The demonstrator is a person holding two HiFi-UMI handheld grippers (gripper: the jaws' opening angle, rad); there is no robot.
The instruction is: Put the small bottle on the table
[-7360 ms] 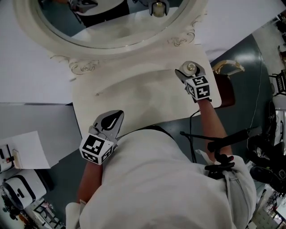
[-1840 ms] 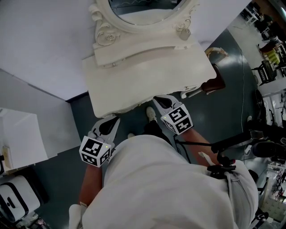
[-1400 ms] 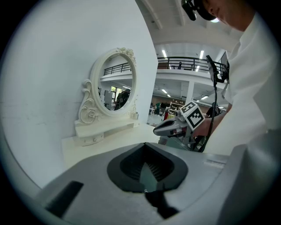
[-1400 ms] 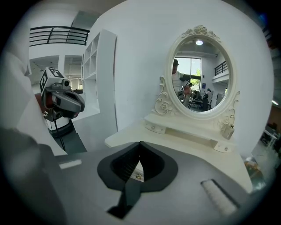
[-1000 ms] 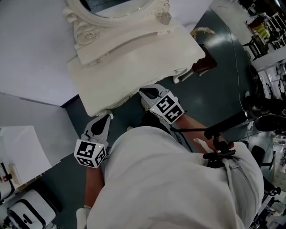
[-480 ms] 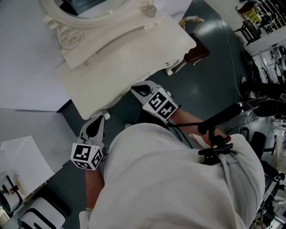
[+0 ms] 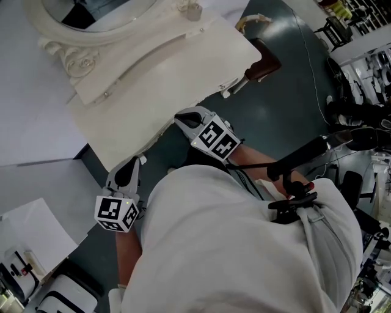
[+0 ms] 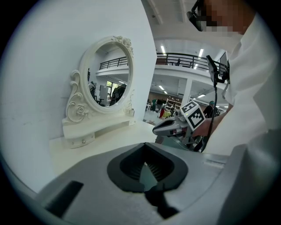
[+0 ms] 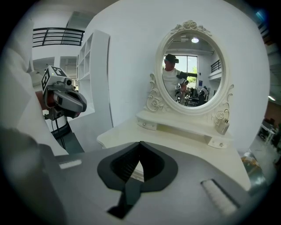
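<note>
With the small bottle [image 7: 194, 10] standing on the table [image 7: 153, 85] by the mirror [image 7: 67, 49], the left gripper [image 7: 135, 161] and right gripper [image 7: 182, 117] hung clear, jaws pressed together and empty, apparently finished

The small bottle [image 9: 222, 125] stands upright on the white table [image 7: 177, 73], at the right end of its raised ledge

Table [image 7: 159, 79]: cream painted top, smooth, low sheen. Mirror [image 9: 193, 70]: glossy glass. Its carved frame [image 9: 154, 102] has the same cream finish. Small bottle [image 9: 222, 123]: pale, glassy look, material unclear. Left gripper [image 8: 145, 149] and right gripper [image 9: 139, 149]: matt grey plastic shells, black ribbed pads [image 9: 126, 169]. Marker cubes [image 7: 115, 213]: matt black-and-white print. Shirt [image 7: 244, 257]: white cloth. Floor [image 7: 287, 98]: dark, slightly glossy.
</note>
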